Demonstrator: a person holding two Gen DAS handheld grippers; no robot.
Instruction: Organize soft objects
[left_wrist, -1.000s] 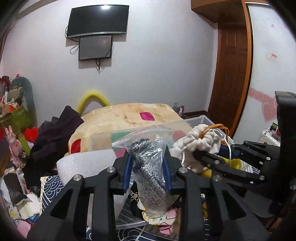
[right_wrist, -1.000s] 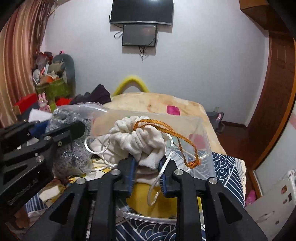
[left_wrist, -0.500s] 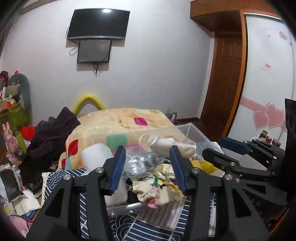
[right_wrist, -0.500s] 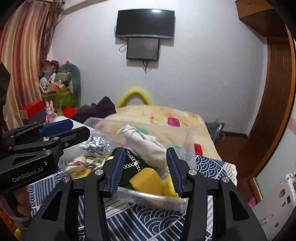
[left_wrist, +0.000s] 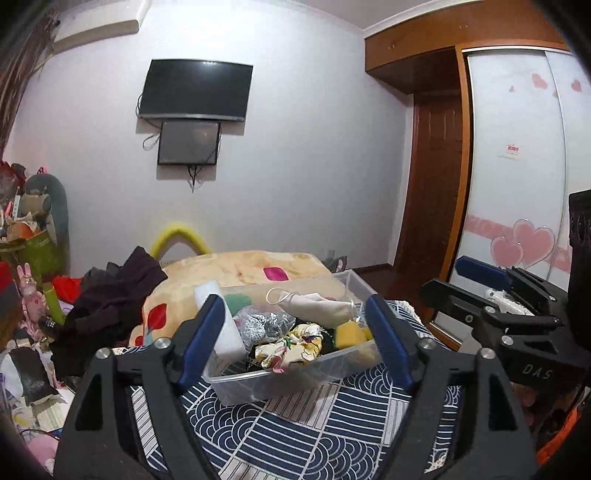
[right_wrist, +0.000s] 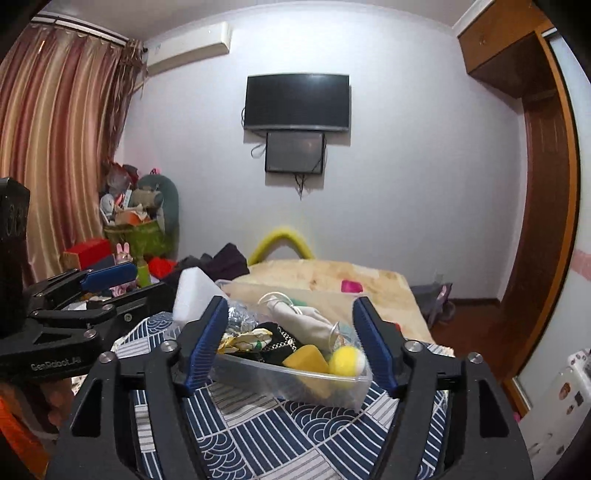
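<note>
— What have I got in front of me, biggest thing first?

— The bed cover (left_wrist: 314, 424), navy with white wave patterning. On it sits the clear plastic bin (left_wrist: 258, 384), and I'll place everything else from that bin. Behind it lies a peach blanket (left_wrist: 229, 269) with coloured patches; to its left in my left camera, a heap of dark clothes (left_wrist: 110, 306).

— And my tools?

— My left gripper (left_wrist: 295, 332) is spread wide with nothing between the blue pads; its jaws have just been opening, and the bin shows through the gap, beyond the tips. My right gripper (right_wrist: 288, 339) is spread too, also just opened, empty, with the bin framed past its fingers.

— Where are the soft things?

— All inside the bin. A white foam block (left_wrist: 221, 325) stands at its left end, poking above the rim. A cream drawstring pouch (left_wrist: 317, 306) lies across the middle toward the back. A plastic bag of silvery mesh (left_wrist: 258, 325) sits just right of the foam. A floral fabric piece (left_wrist: 291, 347) is near the front wall. A yellow sponge (right_wrist: 306, 358) and a yellow ball (right_wrist: 347, 362) sit at the right end, touching, I think, though the wall blurs it.
</note>
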